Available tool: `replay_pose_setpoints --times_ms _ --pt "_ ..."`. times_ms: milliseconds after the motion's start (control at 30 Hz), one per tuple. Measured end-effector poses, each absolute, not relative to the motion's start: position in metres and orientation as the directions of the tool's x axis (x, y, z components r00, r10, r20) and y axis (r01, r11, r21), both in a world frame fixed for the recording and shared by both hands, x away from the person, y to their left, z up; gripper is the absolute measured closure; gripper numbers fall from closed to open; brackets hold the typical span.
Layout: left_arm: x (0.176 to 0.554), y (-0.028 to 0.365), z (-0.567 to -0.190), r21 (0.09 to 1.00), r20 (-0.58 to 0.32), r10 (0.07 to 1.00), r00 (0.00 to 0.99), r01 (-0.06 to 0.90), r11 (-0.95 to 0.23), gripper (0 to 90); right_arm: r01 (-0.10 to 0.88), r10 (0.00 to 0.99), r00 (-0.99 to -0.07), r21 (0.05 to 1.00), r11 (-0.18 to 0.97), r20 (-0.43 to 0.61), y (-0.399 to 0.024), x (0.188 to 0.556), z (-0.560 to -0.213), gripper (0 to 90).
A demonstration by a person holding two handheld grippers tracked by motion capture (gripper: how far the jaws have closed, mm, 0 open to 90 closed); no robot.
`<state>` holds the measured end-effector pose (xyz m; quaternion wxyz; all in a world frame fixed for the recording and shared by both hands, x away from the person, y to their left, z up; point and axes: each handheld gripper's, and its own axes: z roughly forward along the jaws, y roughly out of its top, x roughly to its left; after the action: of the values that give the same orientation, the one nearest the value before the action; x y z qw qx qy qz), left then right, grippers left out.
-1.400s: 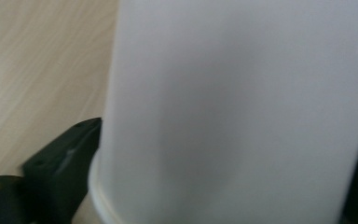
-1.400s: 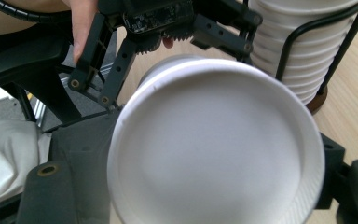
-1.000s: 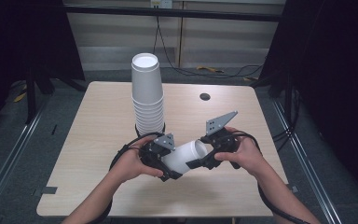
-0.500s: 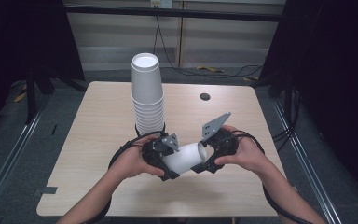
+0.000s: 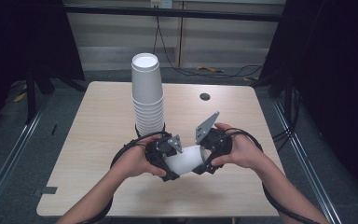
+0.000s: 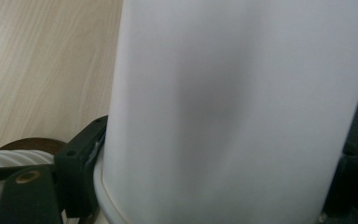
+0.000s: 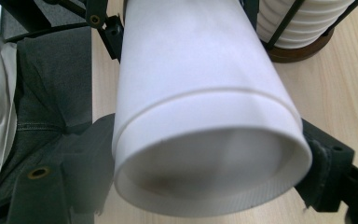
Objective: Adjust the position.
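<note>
high view shows a white paper cup [image 5: 185, 159] lying on its side above the near half of the wooden table [image 5: 98, 135], held between the left gripper [image 5: 168, 161] and the right gripper [image 5: 206, 161], just in front of the tall stack of cups [image 5: 148, 100]. compared with a second ago the two hands sit a little closer and the right gripper's grey plate has tipped more upright, so i judge they are working a nested cup apart or passing it across. left gripper view has its jaw pressed to the cup wall near the rim; right gripper view has both jaws clamped on the cup's base end. both forearms come in low, wrists turned inward, hands facing each other.
</note>
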<state>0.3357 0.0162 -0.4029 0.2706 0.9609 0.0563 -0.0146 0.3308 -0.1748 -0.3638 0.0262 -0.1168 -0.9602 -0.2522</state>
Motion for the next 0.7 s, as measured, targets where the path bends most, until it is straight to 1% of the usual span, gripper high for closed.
replay_pose_setpoints --times_ms 33,67,100,200,233,267,333,367,467,533,567,667,700 --pt "0.337 0.015 -0.402 0.509 -0.044 0.081 0.996 0.093 -0.856 15.7 0.240 0.208 -0.971 0.458 0.856 0.121 -0.172 0.331 -0.364 20.1" --pt "0.337 0.015 -0.402 0.509 -0.044 0.081 0.996 0.093 -0.856 15.7 0.240 0.208 -0.971 0.458 0.856 0.121 -0.172 0.331 -0.364 20.1" --pt "0.336 0.014 -0.402 0.510 -0.040 0.080 0.996 0.089 -0.856 15.7 0.252 0.214 -0.967 0.429 0.868 0.137 -0.169 0.331 -0.364 21.0" --pt "0.336 0.014 -0.401 0.506 -0.039 0.072 0.997 0.082 -0.859 15.6 0.261 0.226 -0.965 0.406 0.876 0.132 -0.167 0.331 -0.365 21.7" --pt "0.336 0.013 -0.401 0.506 -0.036 0.070 0.997 0.078 -0.859 15.5 0.254 0.217 -0.966 0.400 0.881 0.138 -0.166 0.332 -0.366 22.6" --pt "0.335 0.013 -0.402 0.513 -0.042 0.074 0.996 0.085 -0.854 15.5 0.268 0.229 -0.963 0.387 0.882 0.143 -0.164 0.332 -0.368 22.4" --pt "0.335 0.013 -0.402 0.501 -0.038 0.061 0.997 0.071 -0.862 15.4 0.257 0.218 -0.966 0.384 0.887 0.142 -0.164 0.333 -0.369 22.4" --pt "0.334 0.013 -0.403 0.493 -0.032 0.052 0.998 0.062 -0.868 15.4 0.287 0.242 -0.956 0.362 0.887 0.163 -0.162 0.332 -0.370 23.2" --pt "0.334 0.013 -0.403 0.485 -0.024 0.043 0.999 0.049 -0.873 15.4 0.295 0.249 -0.953 0.350 0.889 0.170 -0.161 0.331 -0.372 24.4" --pt "0.333 0.012 -0.404 0.487 -0.035 0.058 0.998 0.068 -0.871 15.4 0.292 0.244 -0.954 0.351 0.890 0.174 -0.159 0.331 -0.373 23.6" --pt "0.333 0.012 -0.404 0.476 -0.023 0.043 0.999 0.049 -0.878 15.4 0.285 0.235 -0.956 0.358 0.889 0.178 -0.157 0.332 -0.375 24.0" --pt "0.333 0.013 -0.404 0.475 -0.019 0.043 0.999 0.047 -0.879 15.4 0.283 0.235 -0.956 0.342 0.896 0.177 -0.157 0.331 -0.377 25.5" --pt "0.333 0.014 -0.404 0.481 -0.015 0.051 0.999 0.052 -0.875 15.4 0.282 0.233 -0.956 0.351 0.893 0.176 -0.157 0.331 -0.377 25.8"
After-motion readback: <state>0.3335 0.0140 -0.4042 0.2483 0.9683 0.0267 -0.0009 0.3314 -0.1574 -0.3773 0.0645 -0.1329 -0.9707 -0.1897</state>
